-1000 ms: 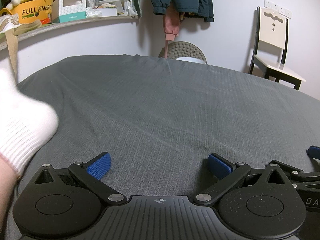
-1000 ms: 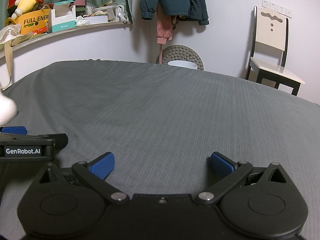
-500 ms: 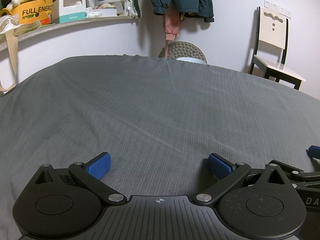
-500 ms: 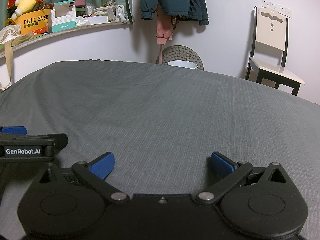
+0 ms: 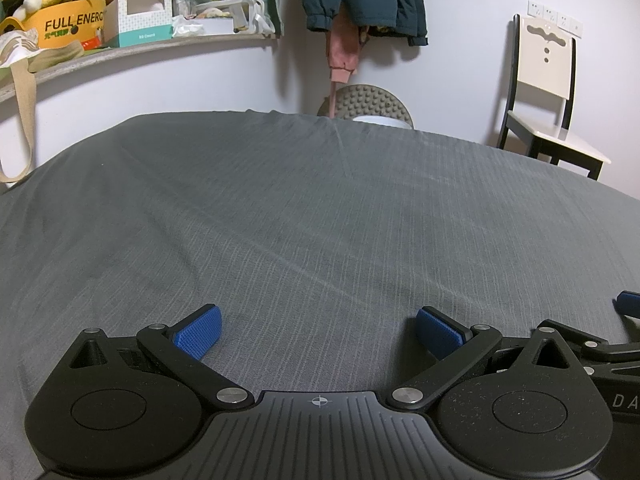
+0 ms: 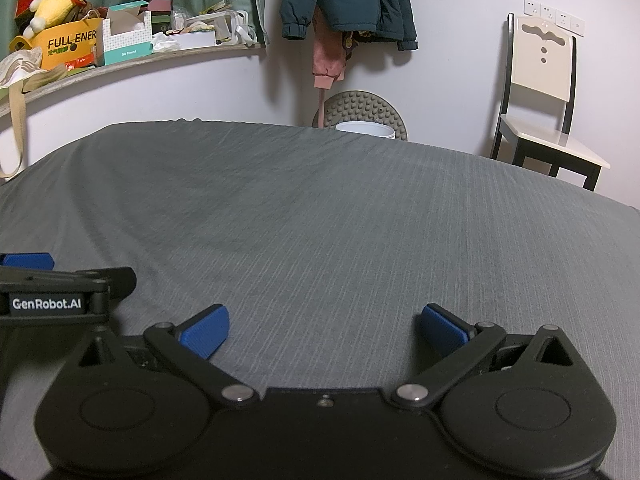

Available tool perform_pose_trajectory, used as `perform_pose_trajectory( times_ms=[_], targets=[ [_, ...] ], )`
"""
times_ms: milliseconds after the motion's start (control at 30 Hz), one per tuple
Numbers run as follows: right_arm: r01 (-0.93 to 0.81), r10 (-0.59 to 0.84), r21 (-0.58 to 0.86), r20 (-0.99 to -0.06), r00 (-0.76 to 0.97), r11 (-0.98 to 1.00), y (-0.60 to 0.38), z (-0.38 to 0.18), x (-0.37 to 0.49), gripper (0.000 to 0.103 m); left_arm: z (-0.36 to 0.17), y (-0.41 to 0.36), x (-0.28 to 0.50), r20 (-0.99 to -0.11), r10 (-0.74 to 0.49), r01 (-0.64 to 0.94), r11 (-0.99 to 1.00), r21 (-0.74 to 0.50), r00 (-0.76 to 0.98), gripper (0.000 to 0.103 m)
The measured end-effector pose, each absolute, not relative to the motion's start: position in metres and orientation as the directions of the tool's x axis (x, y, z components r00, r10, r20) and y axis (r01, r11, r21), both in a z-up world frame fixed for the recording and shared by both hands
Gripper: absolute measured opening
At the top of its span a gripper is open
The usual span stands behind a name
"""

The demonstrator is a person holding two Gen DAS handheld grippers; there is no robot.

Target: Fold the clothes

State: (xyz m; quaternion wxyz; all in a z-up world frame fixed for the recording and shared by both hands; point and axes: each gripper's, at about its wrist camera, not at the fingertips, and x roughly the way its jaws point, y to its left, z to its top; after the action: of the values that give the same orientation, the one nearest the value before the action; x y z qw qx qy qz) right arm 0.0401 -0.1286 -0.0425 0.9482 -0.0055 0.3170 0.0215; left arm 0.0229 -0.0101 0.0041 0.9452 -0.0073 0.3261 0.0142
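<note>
moved: white sleeve gone from left edge
left gripper [image 5: 318,330]: spread wide, empty
right gripper [image 6: 325,330]: spread wide, empty
bed [image 5: 320,208]: grey sheet, centre frame

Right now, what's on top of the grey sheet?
Only the two open tools rest on the sheet: left tool, right tool. No garment shows. Anything behind the cameras is unseen.

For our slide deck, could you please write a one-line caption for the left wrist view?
Open left gripper low over a bare grey bedsheet, right gripper alongside, chair by the wall.
</note>
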Motion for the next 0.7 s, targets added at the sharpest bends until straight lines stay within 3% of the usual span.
perform_pose_trajectory(
  times_ms=[700],
  targets=[
    [-0.047, 0.040, 0.005, -0.602, 0.798, 0.999, -0.1294, -0.0422, 0.0414, 0.103, 0.0004, -0.0092, 0.0203, -0.605, 0.020, -0.031, 0.999, -0.009, 0.796, 0.103]
  ],
)
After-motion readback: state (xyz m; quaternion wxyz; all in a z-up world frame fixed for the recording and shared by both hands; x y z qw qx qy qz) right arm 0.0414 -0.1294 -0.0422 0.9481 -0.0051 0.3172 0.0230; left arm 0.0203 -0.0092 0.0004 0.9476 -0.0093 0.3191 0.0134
